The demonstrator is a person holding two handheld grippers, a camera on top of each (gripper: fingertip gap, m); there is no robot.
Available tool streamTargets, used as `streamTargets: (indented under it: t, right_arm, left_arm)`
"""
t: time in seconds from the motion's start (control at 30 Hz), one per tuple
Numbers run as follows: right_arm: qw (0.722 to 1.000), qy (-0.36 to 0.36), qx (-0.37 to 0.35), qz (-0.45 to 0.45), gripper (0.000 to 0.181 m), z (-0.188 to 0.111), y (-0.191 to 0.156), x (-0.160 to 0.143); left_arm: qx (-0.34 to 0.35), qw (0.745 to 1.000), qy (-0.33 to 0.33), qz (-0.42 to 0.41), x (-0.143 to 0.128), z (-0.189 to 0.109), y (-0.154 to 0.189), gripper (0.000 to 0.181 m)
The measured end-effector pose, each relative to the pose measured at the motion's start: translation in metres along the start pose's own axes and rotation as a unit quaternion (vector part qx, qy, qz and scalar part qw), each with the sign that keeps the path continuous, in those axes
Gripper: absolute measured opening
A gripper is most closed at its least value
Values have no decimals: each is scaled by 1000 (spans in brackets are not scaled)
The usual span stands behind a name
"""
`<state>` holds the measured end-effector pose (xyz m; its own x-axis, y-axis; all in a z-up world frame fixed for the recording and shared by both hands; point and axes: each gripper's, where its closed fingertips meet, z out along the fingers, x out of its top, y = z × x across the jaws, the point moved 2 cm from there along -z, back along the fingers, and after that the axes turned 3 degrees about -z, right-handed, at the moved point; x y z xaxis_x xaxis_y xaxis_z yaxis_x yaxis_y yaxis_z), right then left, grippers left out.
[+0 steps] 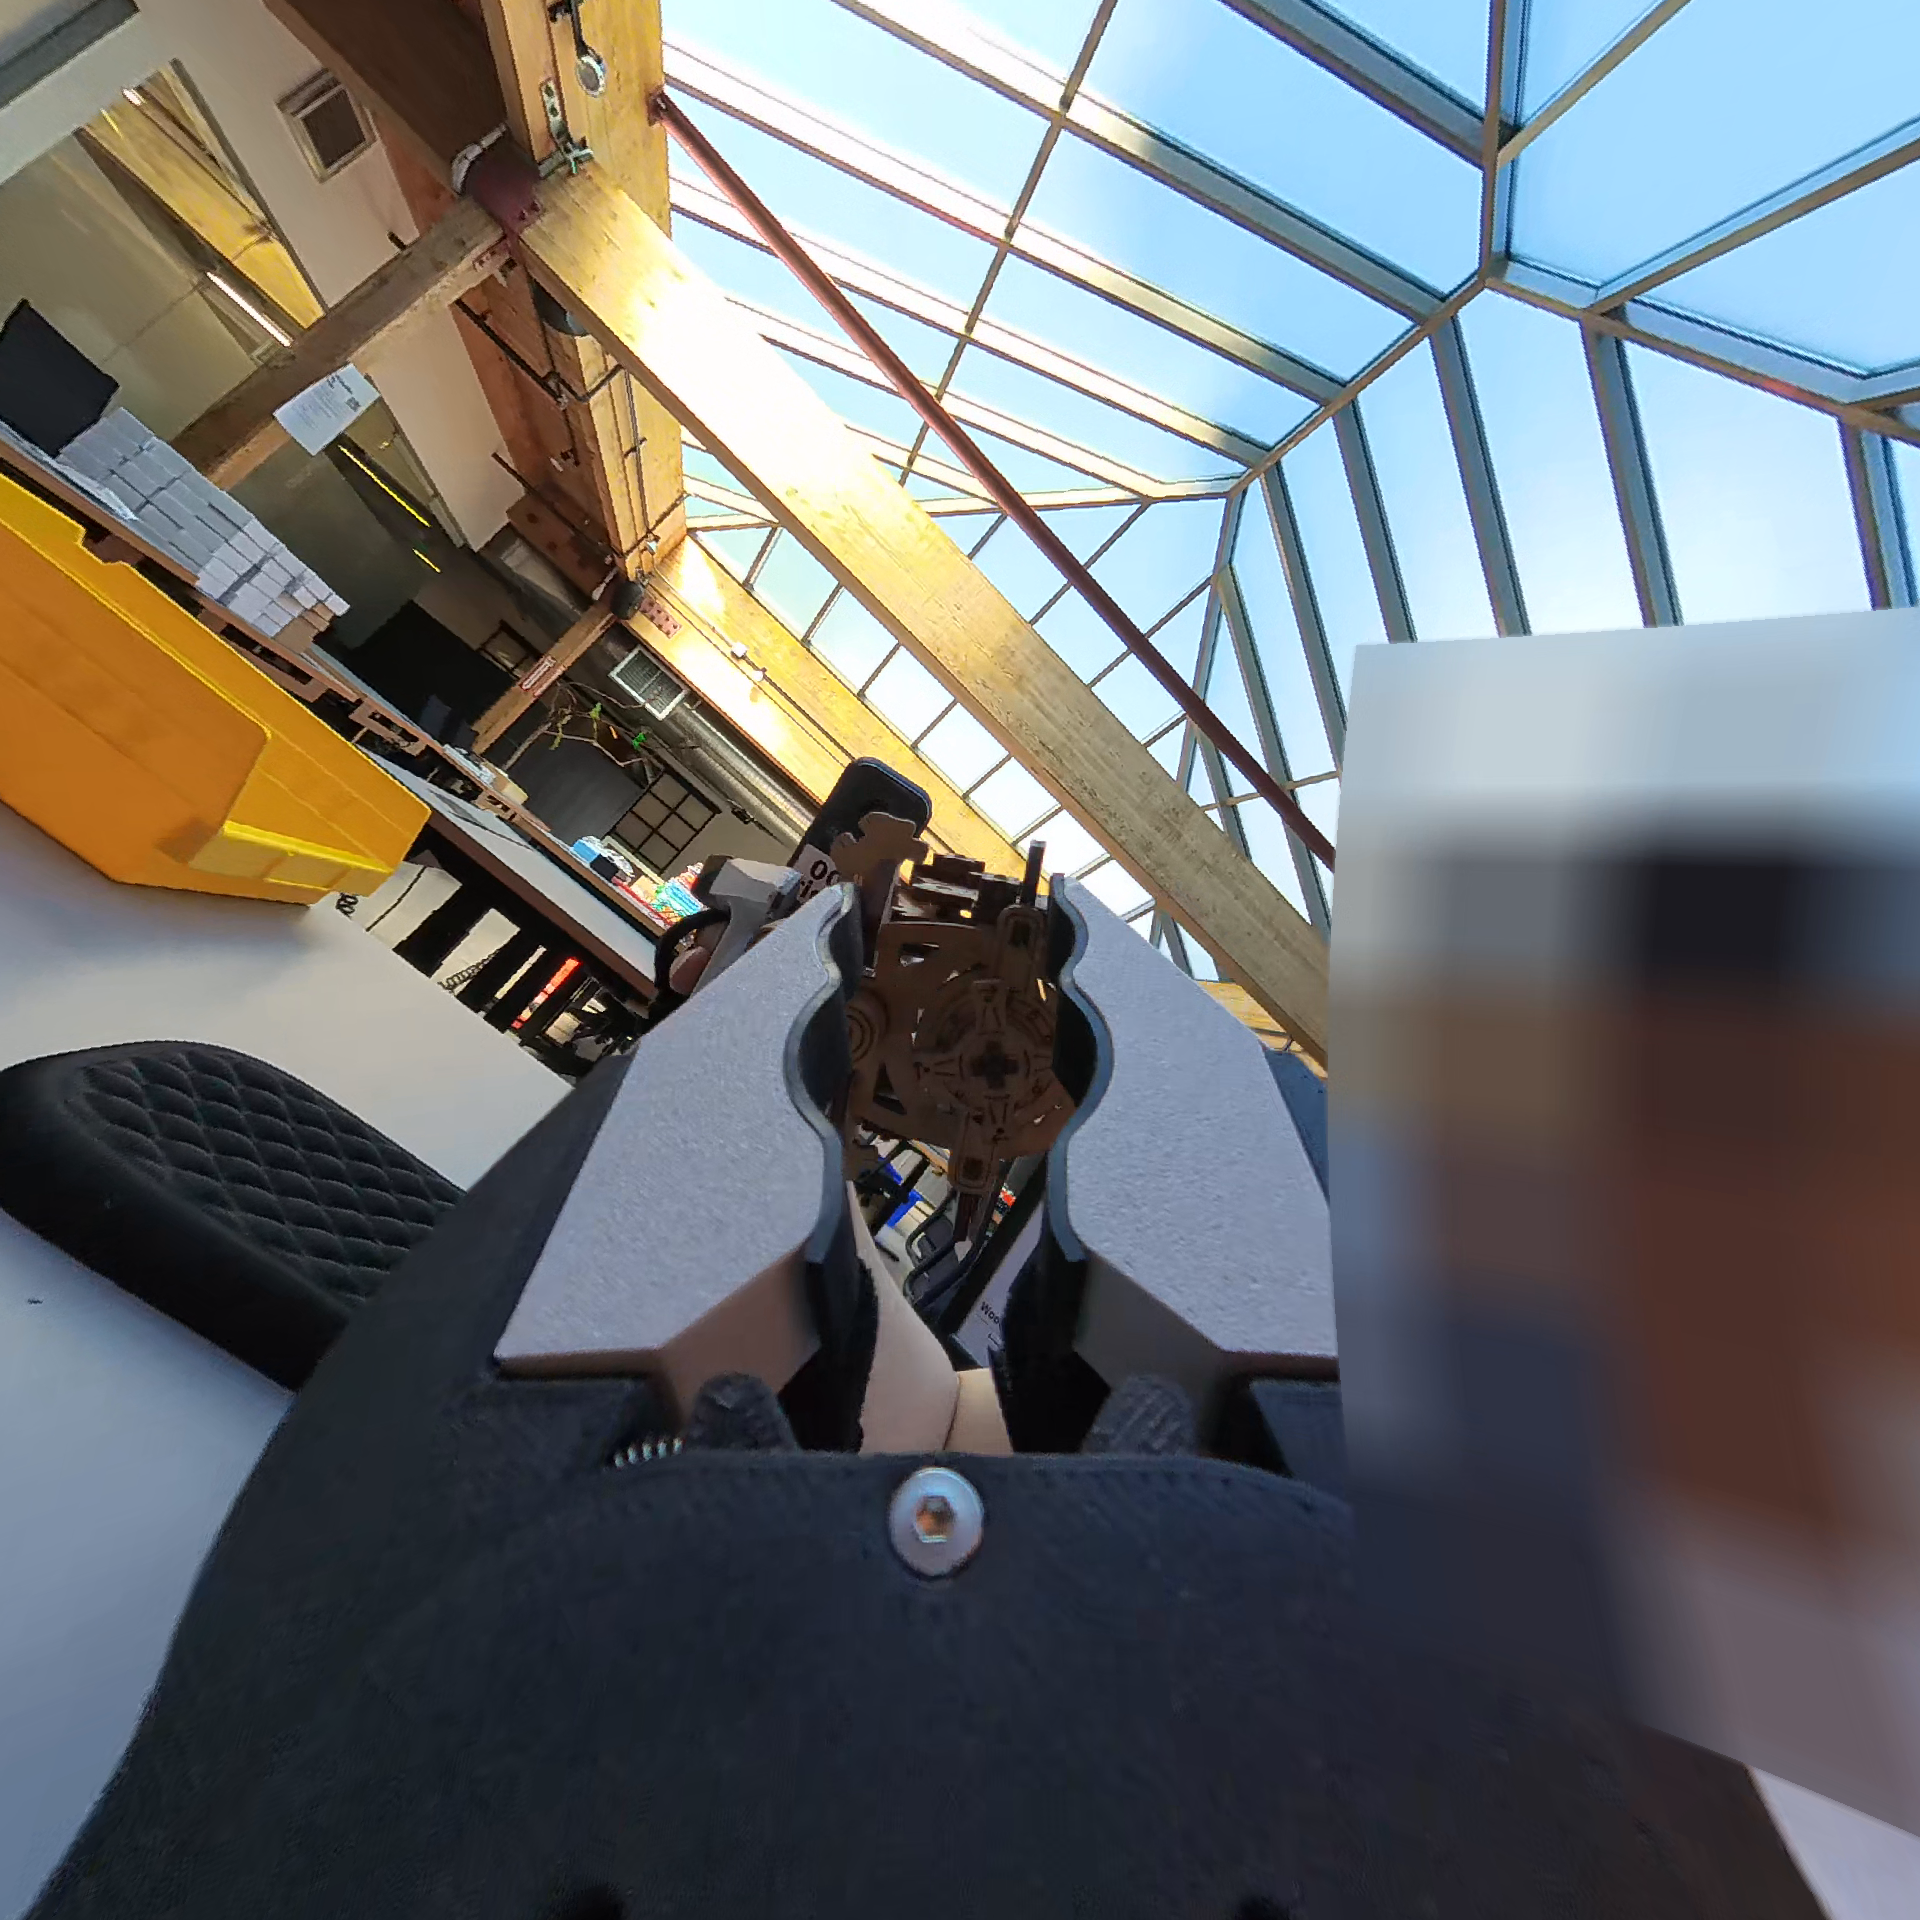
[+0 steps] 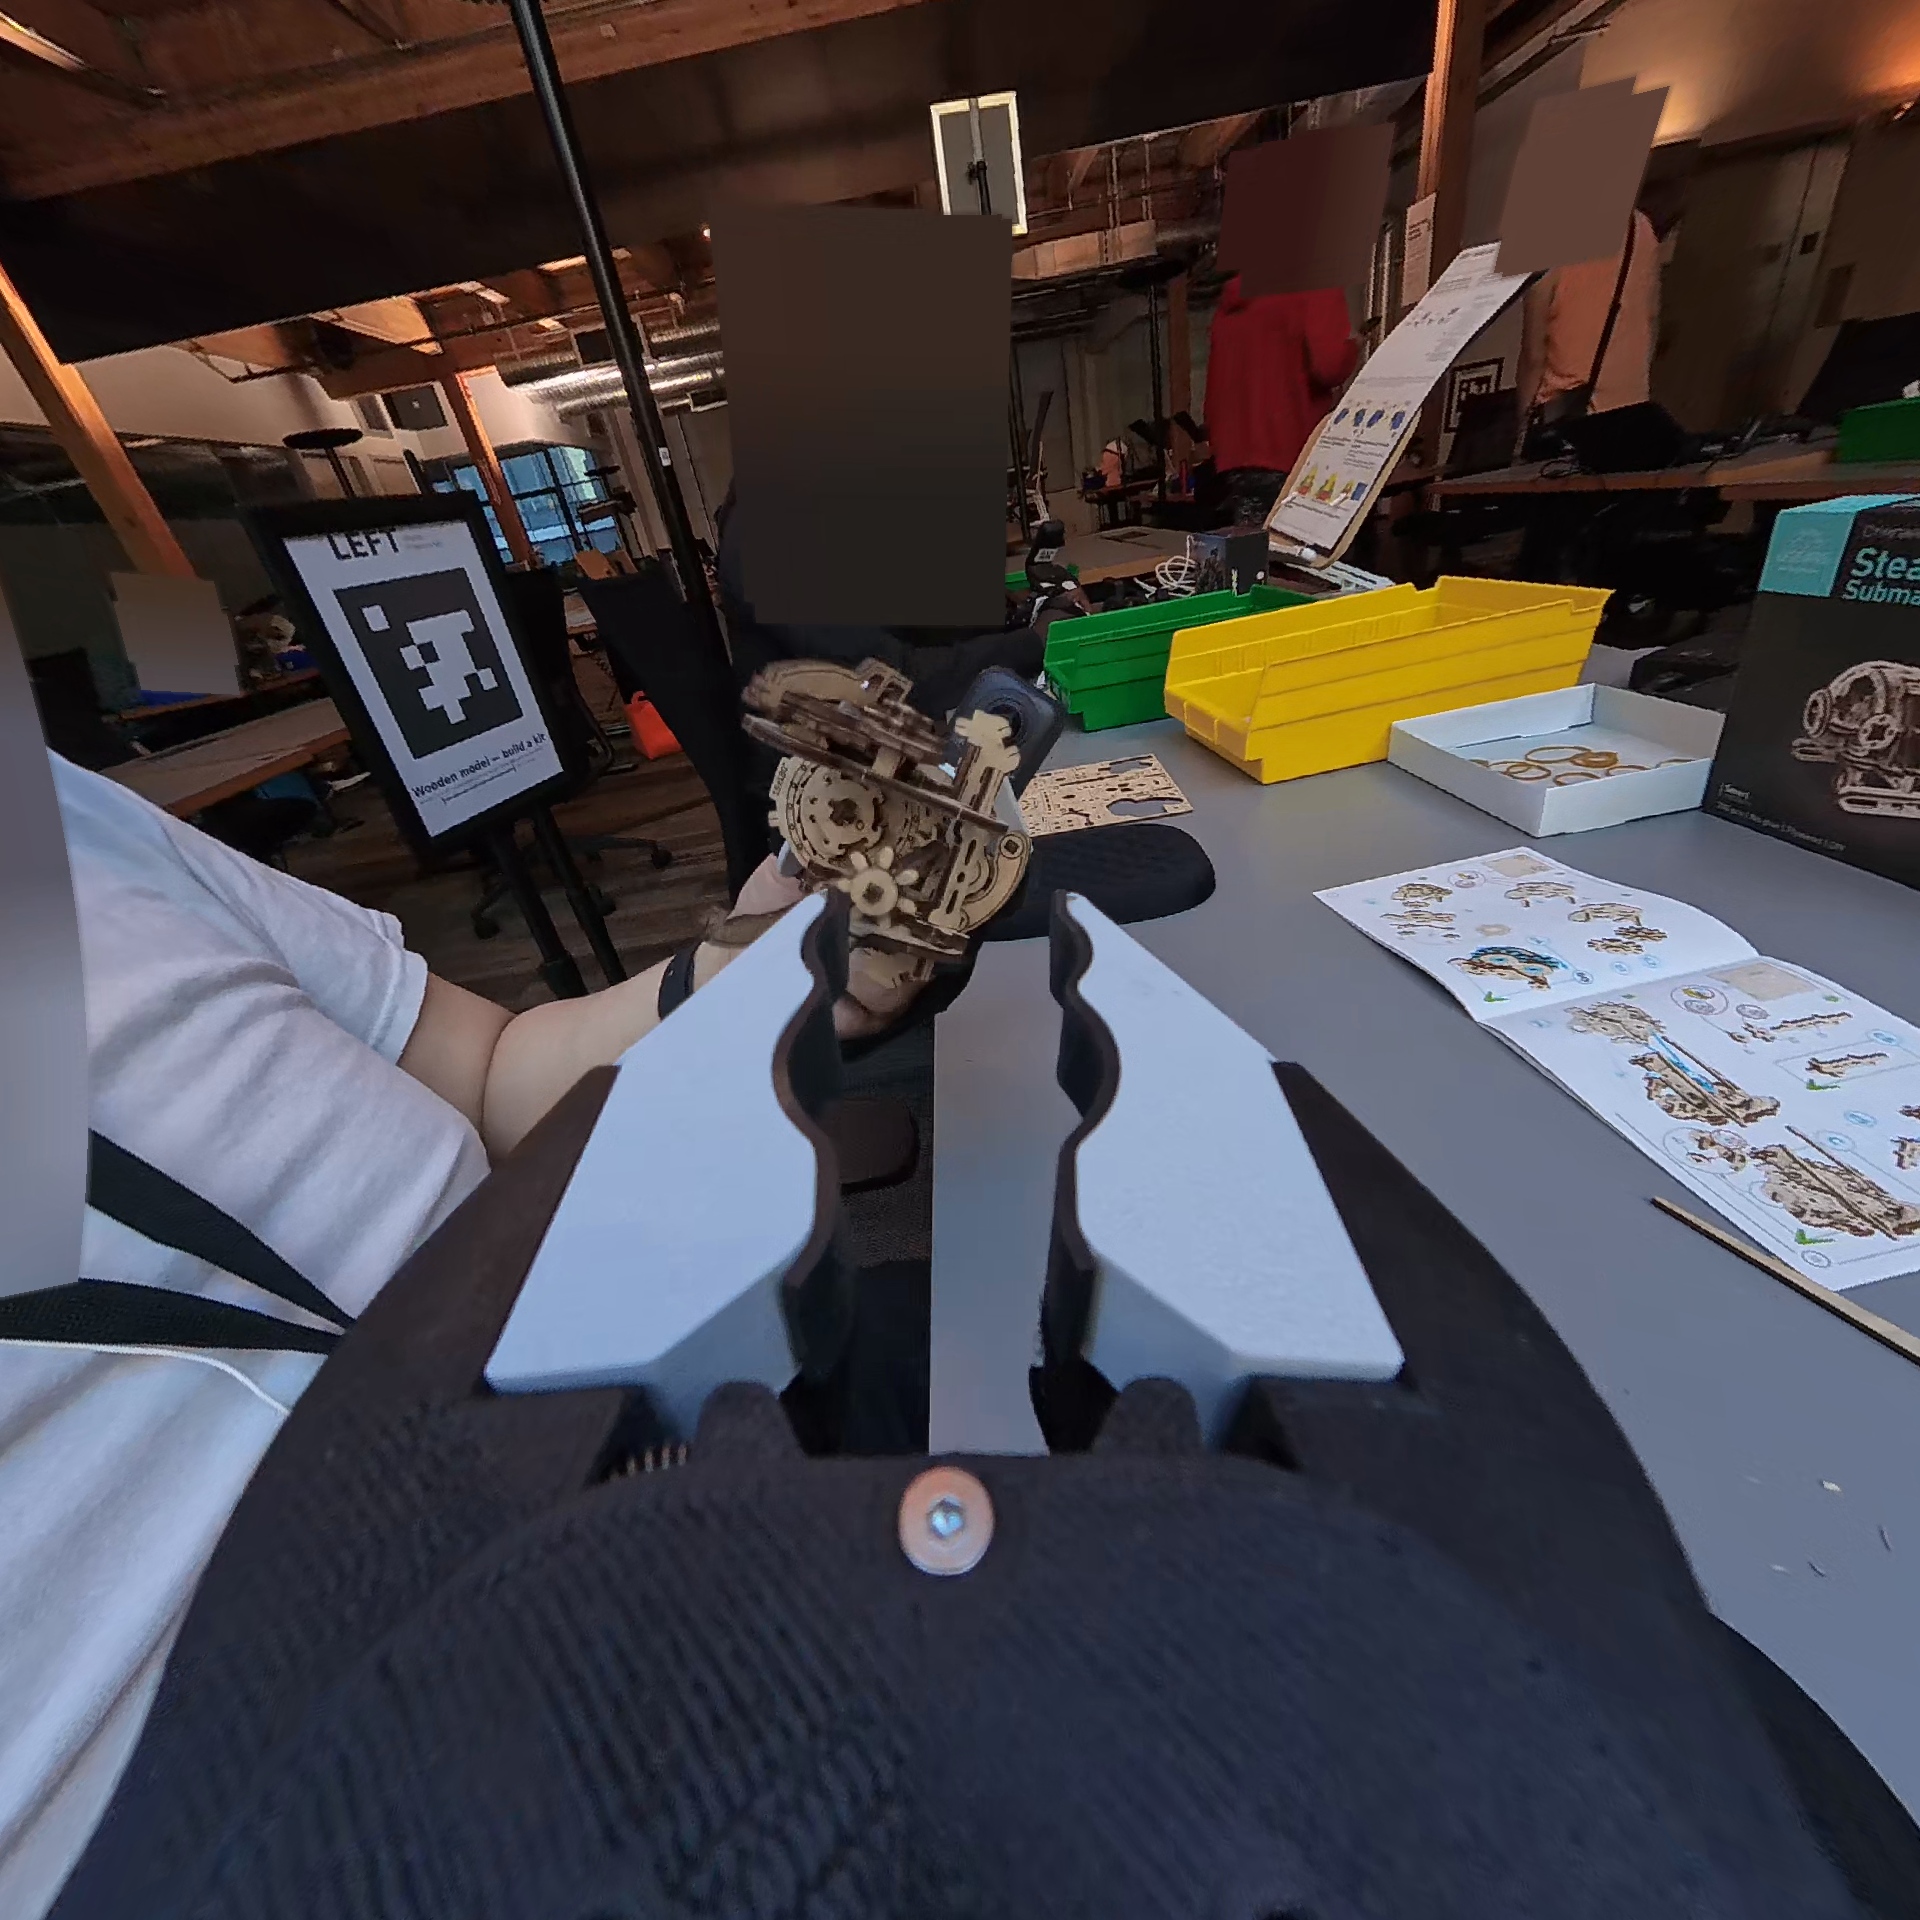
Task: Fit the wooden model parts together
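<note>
Our left gripper (image 1: 951,914) is clenched on the wooden gear model (image 1: 961,1029), lifted off the bench (image 2: 1351,1039). Our right gripper (image 2: 940,909) is released and empty, the model (image 2: 888,821) just ahead of its tips, slightly left. Instruction sheet (image 2: 1662,1060), yellow bin (image 2: 1382,665) and white tray (image 2: 1548,753) lie well right, blocking nothing.

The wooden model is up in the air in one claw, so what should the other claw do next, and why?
Probably ease the right gripper forward to the wooden model. Its jaws are open and empty just short of it, while the left gripper is clamped on the wooden model, held up off the table.
</note>
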<state>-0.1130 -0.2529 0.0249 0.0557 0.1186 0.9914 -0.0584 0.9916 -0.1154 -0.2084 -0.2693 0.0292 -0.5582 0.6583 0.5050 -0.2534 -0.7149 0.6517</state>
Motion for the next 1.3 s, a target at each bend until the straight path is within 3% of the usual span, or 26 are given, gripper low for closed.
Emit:
streamTargets:
  t: [0.23, 0.33, 0.43, 0.5, 0.63, 0.77, 0.9, 1.03, 1.3]
  right_arm:
    - [996, 47, 31, 65, 37, -7, 1, 12]
    - [995, 54, 34, 79, 38, -4, 1, 8]
    - [996, 47, 33, 76, 39, -1, 4, -2]
    - [997, 40, 27, 56, 40, 0, 9, -10]
    - [999, 2, 35, 3, 47, 5, 17, -20]
    - [994, -36, 48, -96, 65, 19, 17, -15]
    - [969, -49, 45, -237, 79, 28, 8, -1]
    - [949, -62, 53, -306, 84, 37, -4, 7]
    - [940, -72, 59, -329, 81, 41, -13, 5]
  left_arm:
    - [-30, 999, 1, 30, 0, -1, 9, 36]
    - [-29, 996, 11, 85, 4, -5, 9, 35]
    - [19, 984, 14, 175, 10, -12, 0, 33]
    - [56, 962, 8, 267, 11, -17, -3, 33]
    - [101, 891, -19, 442, 11, -20, 0, 32]
    - [99, 824, -76, 552, 5, -11, 2, 32]
    - [79, 770, -118, 621, -3, -1, 6, 34]
    - [58, 750, -124, 647, -7, 8, 11, 33]
    - [36, 691, -139, 708, -26, 16, 17, 32]
